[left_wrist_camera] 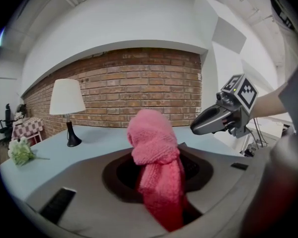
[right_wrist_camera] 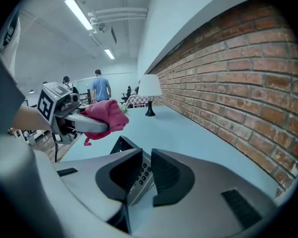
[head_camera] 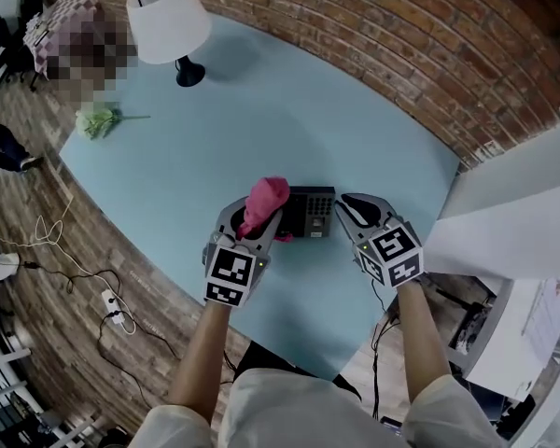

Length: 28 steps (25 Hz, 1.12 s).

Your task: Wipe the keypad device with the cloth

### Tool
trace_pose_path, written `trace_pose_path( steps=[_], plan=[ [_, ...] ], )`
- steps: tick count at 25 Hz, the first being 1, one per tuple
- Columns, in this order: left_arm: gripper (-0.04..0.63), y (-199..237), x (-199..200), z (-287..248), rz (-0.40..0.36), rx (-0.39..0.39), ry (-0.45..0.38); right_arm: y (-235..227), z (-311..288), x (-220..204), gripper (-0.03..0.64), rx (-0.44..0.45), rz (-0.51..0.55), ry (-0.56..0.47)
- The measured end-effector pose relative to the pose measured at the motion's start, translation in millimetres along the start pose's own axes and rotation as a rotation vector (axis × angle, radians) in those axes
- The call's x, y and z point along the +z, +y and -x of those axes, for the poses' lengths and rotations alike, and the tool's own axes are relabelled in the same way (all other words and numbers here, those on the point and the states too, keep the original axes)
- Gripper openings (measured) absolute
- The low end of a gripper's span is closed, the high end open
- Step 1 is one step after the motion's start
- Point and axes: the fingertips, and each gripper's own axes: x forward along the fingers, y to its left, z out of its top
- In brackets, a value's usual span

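— Now, what is your left tool (head_camera: 259, 224) holding?
— You have it clamped on the pink cloth (head_camera: 267, 198), which bunches out past the jaws, over the left end of the keypad device (head_camera: 312, 211).
— And your right tool (head_camera: 343, 203)?
— Its jaws pinch the device's right edge. The device rests on the pale blue bench (head_camera: 261, 110), well apart from the white lamp (head_camera: 170, 21).

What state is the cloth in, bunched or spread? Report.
Bunched. The pink cloth sticks up as a crumpled wad, pinched in the left gripper; none of it lies flat.
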Motion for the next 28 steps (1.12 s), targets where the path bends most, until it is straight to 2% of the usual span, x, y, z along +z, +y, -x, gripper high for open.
trace_pose_path(
  steps=[7,12,17,28],
  plan=[
    [0.183,8.2,-17.5,-24.6,-0.004,-0.038,0.029,-11.6,-39.5,-7.2,0.083,-0.014,-0.047,0.030],
    [0.184,6.4,-35.5,-32.4,-0.007,-0.045,0.091,-8.2,-53.2,-16.4,0.079,0.038,-0.025,0.088],
    [0.184,1.6,-44.0,-33.2,0.009,-0.036,0.100,-9.6,-52.8,-19.5,0.078,0.072,-0.094,0.060],
    [0.183,-9.7,-65.7,-27.3,0.055,-0.008,0.130,-9.3,-52.7,-19.4,0.079,0.085,-0.101,0.049]
  ],
)
